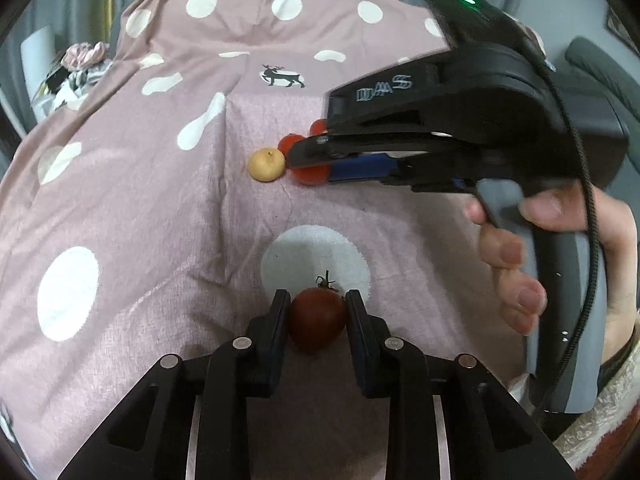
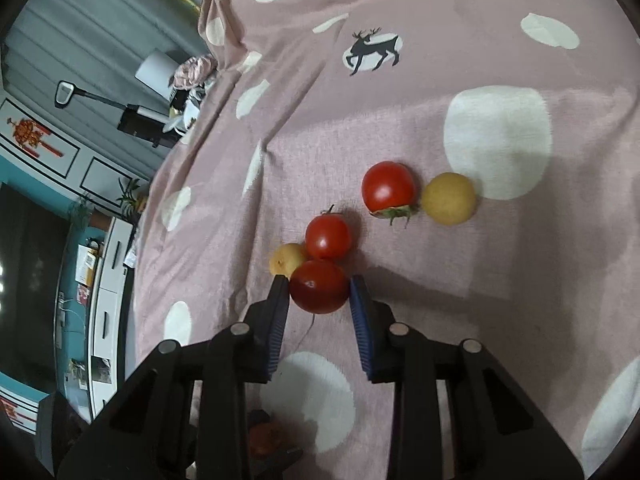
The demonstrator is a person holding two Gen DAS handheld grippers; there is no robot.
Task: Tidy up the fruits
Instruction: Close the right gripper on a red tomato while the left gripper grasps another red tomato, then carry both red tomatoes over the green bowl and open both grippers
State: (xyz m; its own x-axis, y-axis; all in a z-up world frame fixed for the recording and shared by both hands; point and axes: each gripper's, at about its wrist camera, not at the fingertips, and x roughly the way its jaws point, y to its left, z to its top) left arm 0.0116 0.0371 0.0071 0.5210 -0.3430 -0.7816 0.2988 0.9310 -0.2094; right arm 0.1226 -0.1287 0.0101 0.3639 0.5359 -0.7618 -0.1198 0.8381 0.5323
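A dark red tomato (image 1: 318, 318) with a green stem rests on the pink spotted cloth (image 1: 140, 208), and my left gripper (image 1: 318, 304) is shut on it, both pads against its sides. Farther back lies a cluster of fruit. My right gripper (image 2: 319, 286) is shut on a red tomato (image 2: 319, 292) at the near edge of that cluster. A second tomato (image 2: 328, 237) and a small yellow fruit (image 2: 286, 258) touch it. A third tomato (image 2: 388, 186) lies beside another yellow fruit (image 2: 450, 198). In the left wrist view the right gripper (image 1: 310, 164) reaches in from the right.
A person's hand (image 1: 520, 264) grips the right gripper's grey handle. The cloth carries a deer print (image 2: 374, 52) and folds toward the back. White drawers (image 2: 110, 280) and a dark screen stand off the cloth's left edge.
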